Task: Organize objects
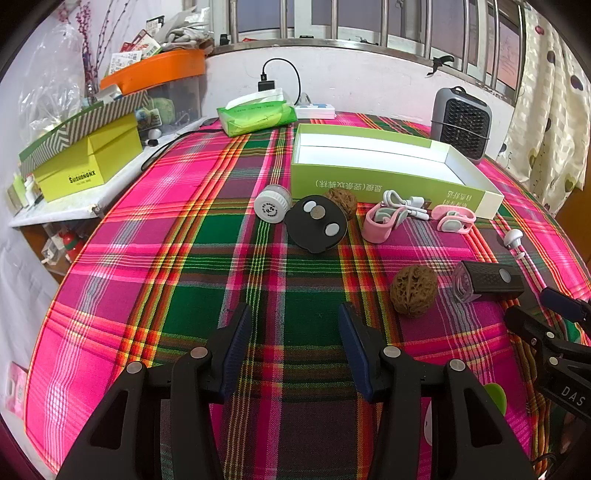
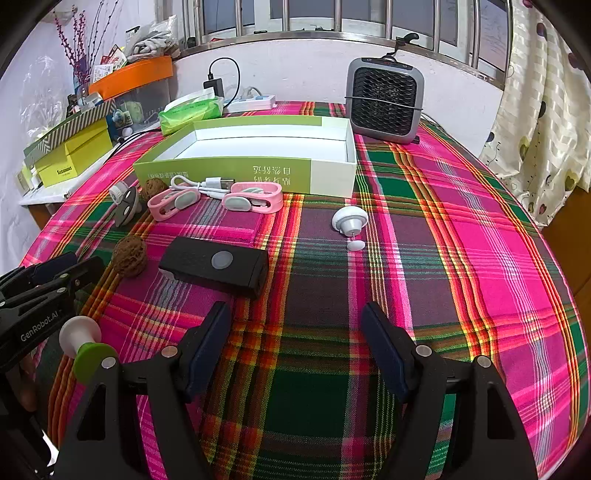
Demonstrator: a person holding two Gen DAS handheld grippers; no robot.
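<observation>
Tongs left [image 1: 295,321], right [image 2: 295,321]: agape, empty | wrinkled walnut [image 1: 414,290] | possibly plastic lamp [image 2: 216,265]

Both views are bright and evenly lit, with daylight coming through the barred window [image 1: 369,22] at the back. Shadows on the plaid cloth [image 1: 184,258] are soft and short. The white inside of the box [image 2: 266,144] is nearly blown out. Focus is sharp throughout. Fisheye distortion bows the worktop edges, and the corners fall to black.
</observation>
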